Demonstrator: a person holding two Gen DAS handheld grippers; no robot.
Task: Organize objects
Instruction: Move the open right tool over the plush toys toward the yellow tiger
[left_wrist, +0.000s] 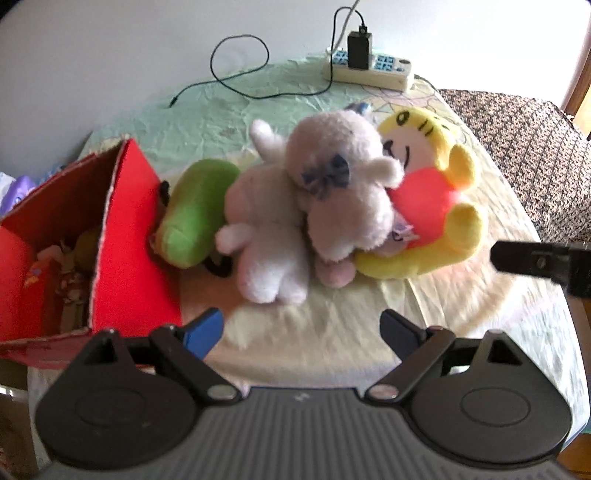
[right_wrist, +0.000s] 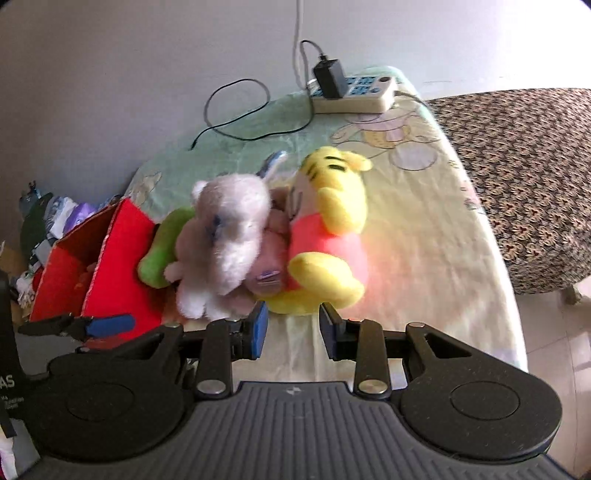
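Soft toys, one heap, lying on the cloth-covered surface (left_wrist: 332, 332) just ahead of both sets of jaws. Count by what shows: one yellow tiger plush (left_wrist: 436, 206) in a red shirt; one white plush (left_wrist: 269, 236); one pale grey plush (left_wrist: 340, 177) with a dark bow; one green plush (left_wrist: 195, 214); a pinkish toy (right_wrist: 271, 258) is partly buried, kind not clear. The tiger plush lies on its side, long axis running away from the right gripper (right_wrist: 293, 328), head at the far end, feet just ahead of the jaws. The white plush lies with its feet toward the left gripper (left_wrist: 301, 332), head end under the grey one. The green plush runs lengthwise away from the jaws, beside one red cardboard box (left_wrist: 122, 240), to the left of the left jaws, open-topped, with items inside too blurred to name. Left gripper: jaws wide apart, nothing between them, short of the white plush. Right gripper: jaws partly apart, nothing between the pads, the tiger's feet just beyond the tips. Beyond the heap, far from both jaws: one white power strip (left_wrist: 369, 70), one black charger (left_wrist: 359, 50) plugged into it, one black cable (left_wrist: 236, 70) looping over the cloth.
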